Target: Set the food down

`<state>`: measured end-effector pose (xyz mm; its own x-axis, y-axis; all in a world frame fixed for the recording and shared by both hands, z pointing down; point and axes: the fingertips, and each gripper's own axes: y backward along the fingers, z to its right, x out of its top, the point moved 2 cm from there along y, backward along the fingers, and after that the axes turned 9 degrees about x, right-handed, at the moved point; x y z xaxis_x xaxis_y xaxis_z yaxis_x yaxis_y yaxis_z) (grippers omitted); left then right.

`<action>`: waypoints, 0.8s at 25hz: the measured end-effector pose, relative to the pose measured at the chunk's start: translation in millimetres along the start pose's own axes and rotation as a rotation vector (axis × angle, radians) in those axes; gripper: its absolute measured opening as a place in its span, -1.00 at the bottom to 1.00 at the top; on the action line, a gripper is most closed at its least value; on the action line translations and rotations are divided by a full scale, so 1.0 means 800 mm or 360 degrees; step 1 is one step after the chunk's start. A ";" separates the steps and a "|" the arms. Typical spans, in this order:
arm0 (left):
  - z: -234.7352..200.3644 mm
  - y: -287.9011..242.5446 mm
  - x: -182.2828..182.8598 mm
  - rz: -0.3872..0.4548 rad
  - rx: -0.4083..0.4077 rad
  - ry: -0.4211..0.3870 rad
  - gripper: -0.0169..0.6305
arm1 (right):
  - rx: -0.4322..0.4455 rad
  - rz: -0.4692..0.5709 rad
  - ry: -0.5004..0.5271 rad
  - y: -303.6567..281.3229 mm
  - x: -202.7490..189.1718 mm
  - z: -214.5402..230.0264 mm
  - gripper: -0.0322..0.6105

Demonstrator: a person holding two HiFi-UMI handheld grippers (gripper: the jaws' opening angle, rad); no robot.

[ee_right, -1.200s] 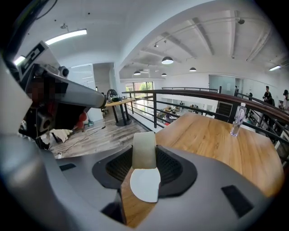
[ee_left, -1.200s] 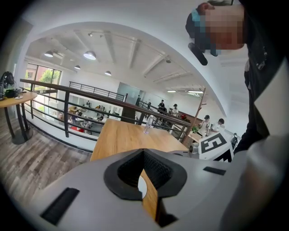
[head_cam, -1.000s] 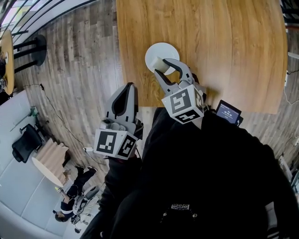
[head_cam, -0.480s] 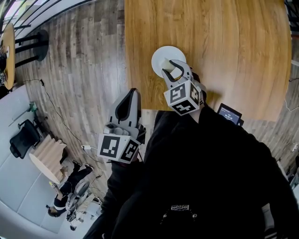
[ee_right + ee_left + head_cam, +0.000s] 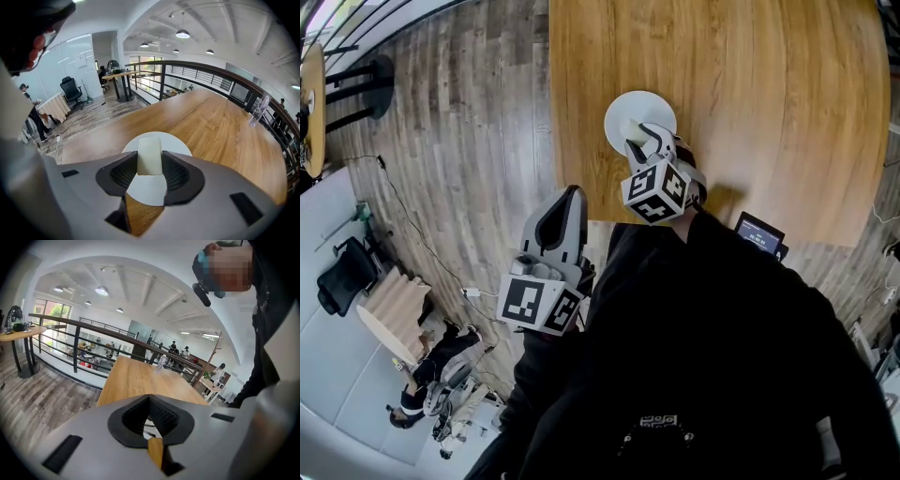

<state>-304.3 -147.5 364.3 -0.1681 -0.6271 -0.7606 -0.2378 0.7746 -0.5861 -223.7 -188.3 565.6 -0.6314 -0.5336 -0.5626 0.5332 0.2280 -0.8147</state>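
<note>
My right gripper (image 5: 645,141) is shut on a pale cream block of food (image 5: 149,156), its pads pressing both sides. The block hangs over the near part of a round white plate (image 5: 627,106), which lies near the front left corner of the wooden table (image 5: 769,103). In the right gripper view the plate (image 5: 179,145) shows just past the jaws; whether the block touches it I cannot tell. My left gripper (image 5: 569,199) is shut with nothing in it, held off the table's front edge, close to the person's body.
Grey plank floor (image 5: 459,141) runs left of the table. A small device with a lit screen (image 5: 757,232) sits at the table's near edge on the right. A clear bottle (image 5: 258,110) stands far along the table beside a dark railing (image 5: 220,75).
The right gripper has carried the food forward and down over the plate. The left gripper has stayed roughly where it was.
</note>
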 end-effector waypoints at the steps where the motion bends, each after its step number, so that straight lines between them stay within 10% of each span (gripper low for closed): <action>1: 0.002 0.000 -0.002 -0.0003 -0.0001 -0.0002 -0.93 | -0.0004 -0.0011 -0.0001 -0.002 -0.005 0.002 -0.36; 20: 0.003 0.009 -0.001 0.0001 0.0003 0.0008 -0.93 | 0.0038 -0.0135 0.0011 -0.014 -0.024 0.004 -0.15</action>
<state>-303.7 -141.4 360.1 -0.1731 -0.6271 -0.7594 -0.2357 0.7750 -0.5863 -216.2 -183.4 586.1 -0.6786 -0.5444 -0.4930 0.4910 0.1630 -0.8558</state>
